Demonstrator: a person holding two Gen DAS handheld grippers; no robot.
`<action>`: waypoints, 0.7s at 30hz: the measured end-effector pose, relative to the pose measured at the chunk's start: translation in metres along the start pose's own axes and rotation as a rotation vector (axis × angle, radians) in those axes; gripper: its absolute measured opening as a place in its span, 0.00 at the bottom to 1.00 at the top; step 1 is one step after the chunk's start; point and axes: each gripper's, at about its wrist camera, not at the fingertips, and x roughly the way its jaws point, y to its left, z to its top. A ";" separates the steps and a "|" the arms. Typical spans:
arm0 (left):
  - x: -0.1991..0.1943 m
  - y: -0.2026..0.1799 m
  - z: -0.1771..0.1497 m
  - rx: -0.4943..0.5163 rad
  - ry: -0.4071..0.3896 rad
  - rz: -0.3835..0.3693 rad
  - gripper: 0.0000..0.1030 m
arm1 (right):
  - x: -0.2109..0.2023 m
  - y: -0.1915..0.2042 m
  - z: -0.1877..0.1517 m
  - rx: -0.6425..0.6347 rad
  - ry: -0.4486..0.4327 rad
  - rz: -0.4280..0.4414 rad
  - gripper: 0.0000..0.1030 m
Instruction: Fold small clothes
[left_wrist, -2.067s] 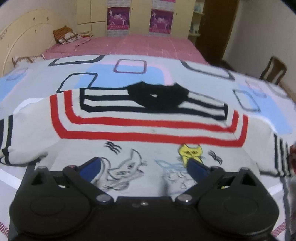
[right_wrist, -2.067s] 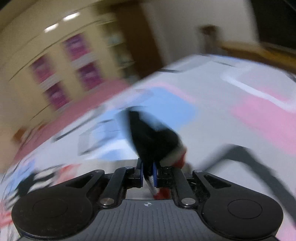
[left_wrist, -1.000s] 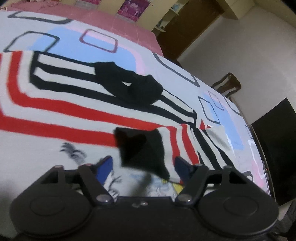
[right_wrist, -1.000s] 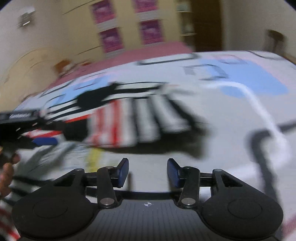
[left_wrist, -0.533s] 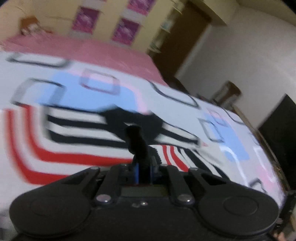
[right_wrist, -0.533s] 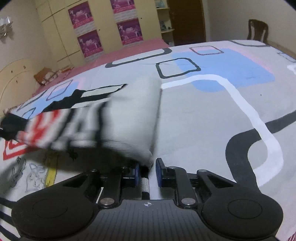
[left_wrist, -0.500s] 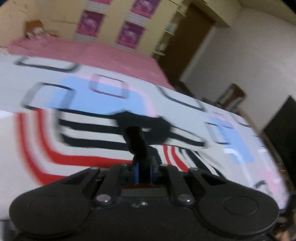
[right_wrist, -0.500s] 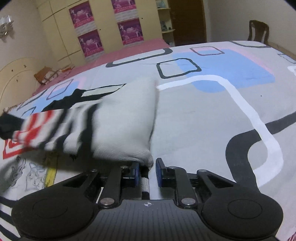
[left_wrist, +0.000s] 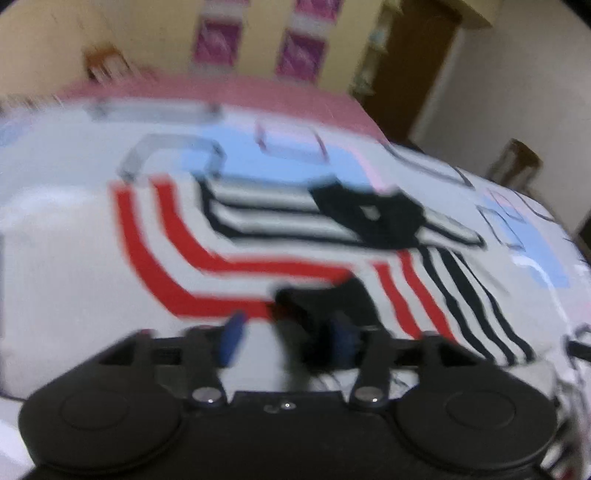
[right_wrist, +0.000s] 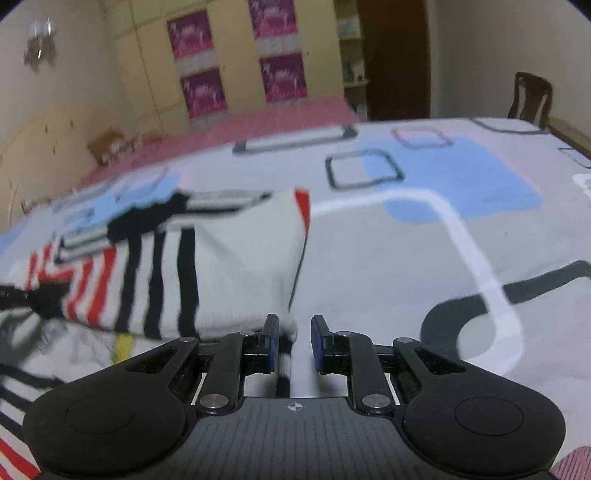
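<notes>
On the left, our left gripper (left_wrist: 286, 338) has its jaws spread, having just been opening; the black cuff (left_wrist: 325, 302) of the folded sleeve lies between them, and through the blur we cannot tell whether a pad touches it. The sweater (left_wrist: 192, 251) lies flat on the bed (left_wrist: 66, 206), its red and black stripes bending round a black collar (left_wrist: 369, 214), with the right sleeve laid across the chest. The blue, pink and grey sheet spreads around it, and a pink cover (left_wrist: 207, 90) lies beyond.

From the right view the sleeve (right_wrist: 236, 266) makes a thick white fold just ahead of our right gripper (right_wrist: 293, 341). Its jaws stand narrowly apart; the fold's corner lies against the left pad, while the right pad is clear of it, so nothing is clamped. The fold hides the chest behind it. To the right the sheet (right_wrist: 424, 258) is bare cloth with a white band and dark curve.

Against the far wall stands a wardrobe (right_wrist: 236, 55) with purple posters, then a dark door (right_wrist: 395, 55), and a wooden chair (right_wrist: 530, 98) at the bed's far right
</notes>
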 end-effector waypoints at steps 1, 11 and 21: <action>-0.007 -0.007 0.001 0.014 -0.029 -0.006 0.55 | 0.000 0.002 0.005 0.007 -0.012 0.005 0.17; 0.048 -0.089 -0.021 0.196 0.065 -0.153 0.63 | 0.074 0.055 0.007 -0.048 0.142 0.087 0.17; 0.067 -0.120 0.015 0.209 0.021 -0.194 0.60 | 0.113 0.043 0.065 -0.030 0.067 0.072 0.17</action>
